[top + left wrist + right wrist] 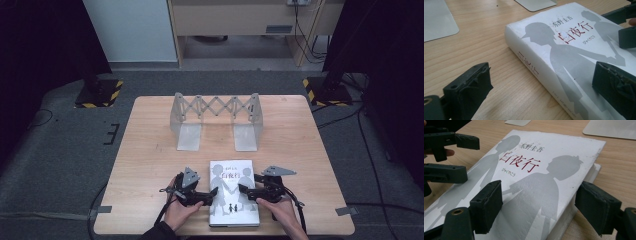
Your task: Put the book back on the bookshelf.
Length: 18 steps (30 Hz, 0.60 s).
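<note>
Book (234, 192) flat at table's (150, 150) near edge, long axis running away from person, spine on its left. Left gripper (212, 192) and right gripper (243, 189) flank it, jaws wide, empty, straddling opposite long edges. Expandable rack (216, 120) beyond book.

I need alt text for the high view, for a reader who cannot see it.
A white book lies flat at the near edge of a wooden table, with the left tongs and right tongs open at its sides. A metal rack stands farther back.
</note>
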Each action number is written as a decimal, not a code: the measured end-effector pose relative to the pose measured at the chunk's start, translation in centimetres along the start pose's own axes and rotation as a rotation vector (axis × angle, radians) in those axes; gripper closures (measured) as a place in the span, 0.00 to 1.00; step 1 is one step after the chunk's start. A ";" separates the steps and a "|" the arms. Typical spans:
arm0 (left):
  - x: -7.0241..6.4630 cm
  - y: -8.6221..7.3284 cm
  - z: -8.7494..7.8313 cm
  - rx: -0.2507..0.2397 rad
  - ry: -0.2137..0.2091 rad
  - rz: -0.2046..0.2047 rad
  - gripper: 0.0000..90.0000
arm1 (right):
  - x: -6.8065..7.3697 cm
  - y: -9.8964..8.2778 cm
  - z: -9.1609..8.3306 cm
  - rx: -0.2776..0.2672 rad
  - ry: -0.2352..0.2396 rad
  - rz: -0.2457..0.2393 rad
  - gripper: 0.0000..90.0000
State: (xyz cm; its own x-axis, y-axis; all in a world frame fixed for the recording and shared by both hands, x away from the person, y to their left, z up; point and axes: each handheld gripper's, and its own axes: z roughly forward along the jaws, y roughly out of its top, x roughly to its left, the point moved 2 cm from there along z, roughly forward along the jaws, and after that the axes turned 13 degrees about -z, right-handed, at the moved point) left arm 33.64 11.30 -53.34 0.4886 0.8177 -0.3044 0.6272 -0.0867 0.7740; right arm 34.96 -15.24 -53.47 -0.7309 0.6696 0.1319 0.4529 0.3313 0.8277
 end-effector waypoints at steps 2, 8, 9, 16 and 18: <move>0.0 0.0 0.1 0.000 -0.004 -0.004 0.00 | 0.0 0.1 0.0 0.001 -0.002 -0.002 0.24; 0.0 0.0 0.0 -0.005 -0.005 -0.006 0.00 | 0.1 0.4 -0.3 -0.028 -0.002 -0.007 0.24; 0.0 0.0 0.0 -0.007 -0.004 -0.006 0.00 | 0.1 0.5 -0.4 -0.038 -0.002 -0.014 0.23; 0.2 0.0 -0.1 -0.009 -0.013 -0.008 0.01 | 0.3 1.3 -0.5 -0.085 -0.004 -0.026 0.23; 0.2 0.0 -0.1 -0.009 -0.015 -0.009 0.01 | 0.3 1.6 -0.4 -0.103 -0.002 -0.023 0.22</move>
State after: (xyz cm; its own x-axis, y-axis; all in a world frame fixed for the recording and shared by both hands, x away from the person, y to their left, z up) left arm 33.67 11.56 -53.31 0.4920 0.8096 -0.3200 0.6263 -0.0739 0.7761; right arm 35.27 -14.79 -51.85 -0.7391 0.6643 0.1115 0.3814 0.2763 0.8821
